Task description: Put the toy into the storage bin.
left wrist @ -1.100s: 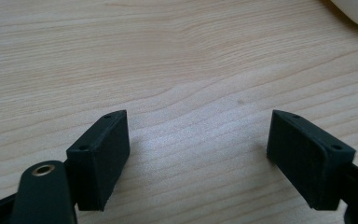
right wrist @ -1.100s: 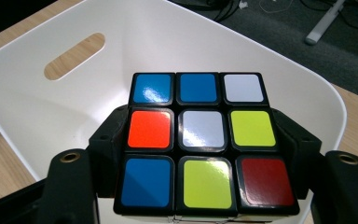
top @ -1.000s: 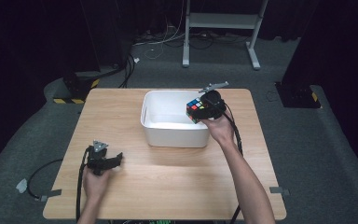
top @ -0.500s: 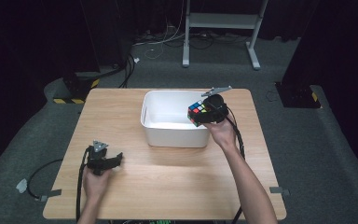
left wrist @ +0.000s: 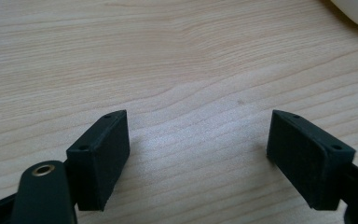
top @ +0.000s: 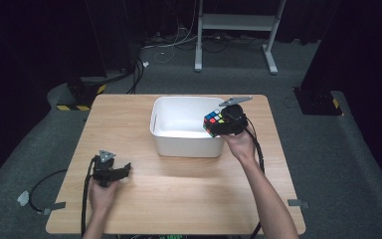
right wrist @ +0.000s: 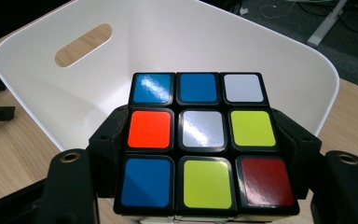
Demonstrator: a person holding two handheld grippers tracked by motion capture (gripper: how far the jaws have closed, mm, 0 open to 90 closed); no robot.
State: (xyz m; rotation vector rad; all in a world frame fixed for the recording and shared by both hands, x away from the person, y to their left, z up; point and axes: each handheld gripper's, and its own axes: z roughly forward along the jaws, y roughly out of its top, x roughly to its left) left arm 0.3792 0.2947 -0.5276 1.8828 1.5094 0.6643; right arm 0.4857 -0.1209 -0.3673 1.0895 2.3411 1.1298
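Up over the white tub (top: 179, 144) sits a puzzle cube (top: 213, 123) with coloured squares, held in the right gripper (top: 219, 124). Its two black jaws press on the left and right sides of the cube, so they are closed tight on it. The cube hangs over the right end of the tub, just above the rim, and does not touch the bottom.

A cube is the same length every way, so it has no long side. In the right gripper view the cube (right wrist: 200, 140) shows one full face to the camera, with the rows level and not tipped. That face has blue, blue and white squares on top, then orange, white and yellow, then blue, yellow and red. Behind it is the inside of the tub (right wrist: 270, 60), with a long hole for a handle in its far wall.

The left gripper (top: 117, 172) rests low on the wooden table (top: 179, 199), near the front left, well apart from the tub. Its jaws stand wide apart with nothing between them but bare wood (left wrist: 191, 70).
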